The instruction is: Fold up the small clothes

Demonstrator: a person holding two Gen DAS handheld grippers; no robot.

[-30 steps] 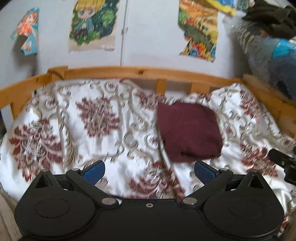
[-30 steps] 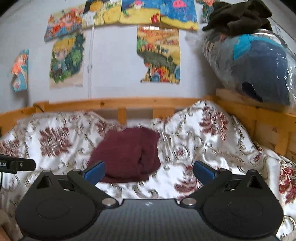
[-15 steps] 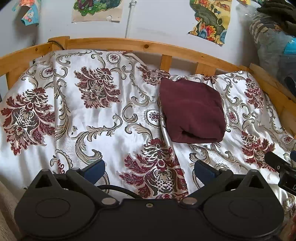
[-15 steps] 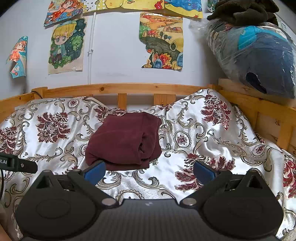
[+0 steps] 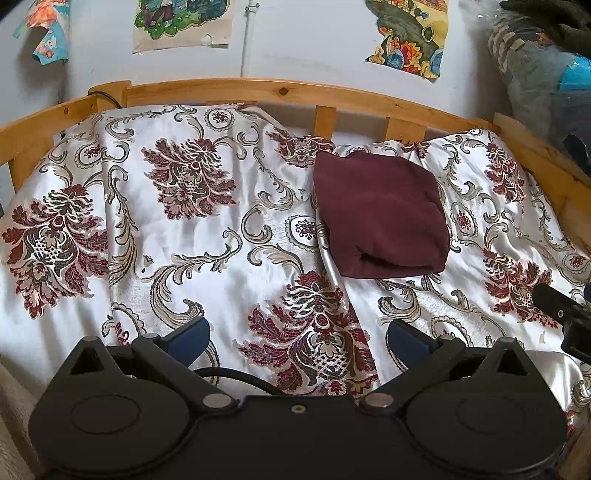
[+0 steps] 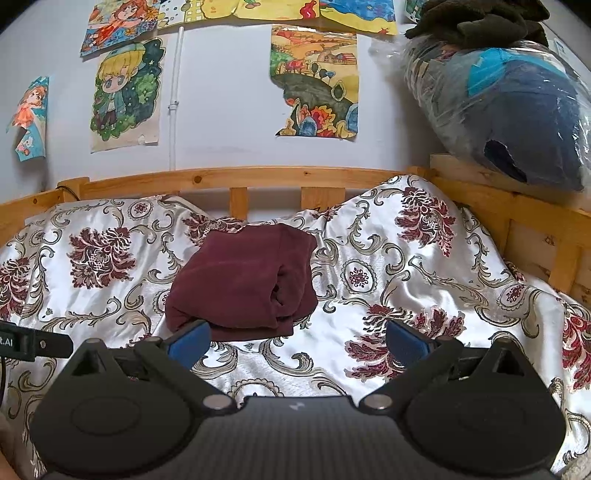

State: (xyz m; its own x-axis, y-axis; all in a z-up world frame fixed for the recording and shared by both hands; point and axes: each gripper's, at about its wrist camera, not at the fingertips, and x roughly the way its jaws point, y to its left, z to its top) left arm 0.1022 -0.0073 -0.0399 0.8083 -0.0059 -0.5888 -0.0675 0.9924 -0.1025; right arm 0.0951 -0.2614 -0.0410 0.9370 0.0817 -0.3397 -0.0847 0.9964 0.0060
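At bottom centre of each wrist view: one gripper, two in all.
Left gripper (image 5: pixel 297 338): jaws spread wide, nothing between them; two blue-padded fingers (image 5: pixel 190 338), both above the bedspread and clear of the garment.
Right gripper (image 6: pixel 298 339): jaws equally wide, holding nothing; its left blue pad (image 6: pixel 190 341) overlaps the near edge of the garment in the right wrist view, contact not determinable.
Other gripper as seen across: a black part of the right unit enters the left wrist view at 3 o'clock; a black part of the left unit enters the right wrist view at 9 o'clock.
Garment (image 5: pixel 380 216): one maroon piece, folded into a compact rectangle, lying on the bedspread; at 1 o'clock from the left gripper, at 11 o'clock from the right gripper (image 6: pixel 243 286).
Bedspread (image 5: pixel 192 251): one, white satin with dark red floral motifs and grey scrolls, wrinkled.
Bed rail (image 6: pixel 266 179): one wooden frame, curving round the far side and right side.
Drawings (image 6: pixel 316 83): several coloured sheets fixed to the wall beyond the rail, some cut off by the frame.
Plastic-wrapped bundle (image 6: pixel 517 110): one, at 2 o'clock on the right-hand rail, with one dark cloth heap (image 6: pixel 480 20) on top.
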